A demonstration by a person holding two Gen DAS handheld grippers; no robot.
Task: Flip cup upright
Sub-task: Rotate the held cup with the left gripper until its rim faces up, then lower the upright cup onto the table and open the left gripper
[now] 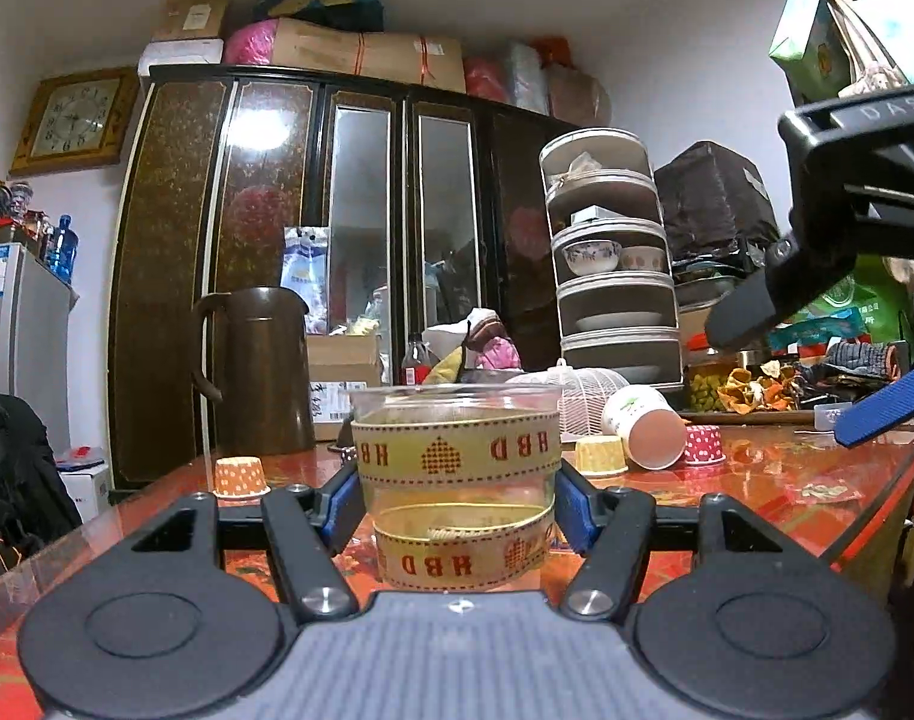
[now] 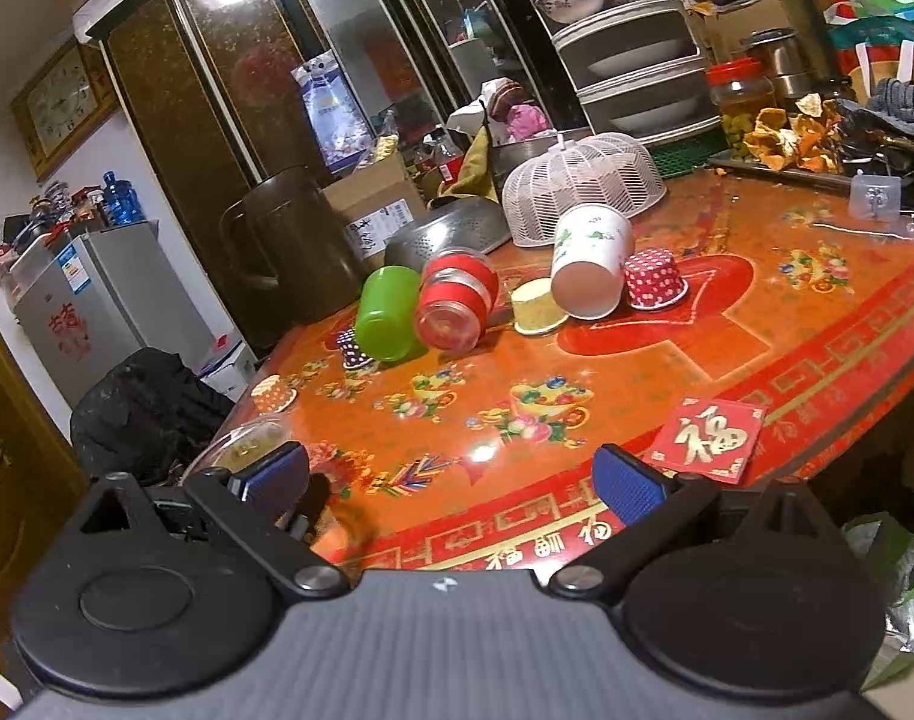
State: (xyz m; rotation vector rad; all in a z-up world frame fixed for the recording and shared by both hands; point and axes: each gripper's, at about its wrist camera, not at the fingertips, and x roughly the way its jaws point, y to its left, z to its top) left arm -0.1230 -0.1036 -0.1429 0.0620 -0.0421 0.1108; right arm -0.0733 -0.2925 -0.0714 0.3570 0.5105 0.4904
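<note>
Between the blue pads of the left tool (image 1: 457,507) stands the clear cup (image 1: 457,483), upright with its mouth up on the table (image 1: 775,480) and grasped on both sides; a ribbon marked HBD coils inside it. The right tool (image 2: 454,483) hangs released above the table's near edge, its pads spread wide with nothing between them. Farther back a paper cup (image 2: 589,270), a green cup (image 2: 391,312) and a red-banded jar (image 2: 454,309) lie tipped among small baking cups.

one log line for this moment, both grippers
left gripper: shut on clear cup, upright on table | right gripper: open, empty | paper cup: on side
</note>
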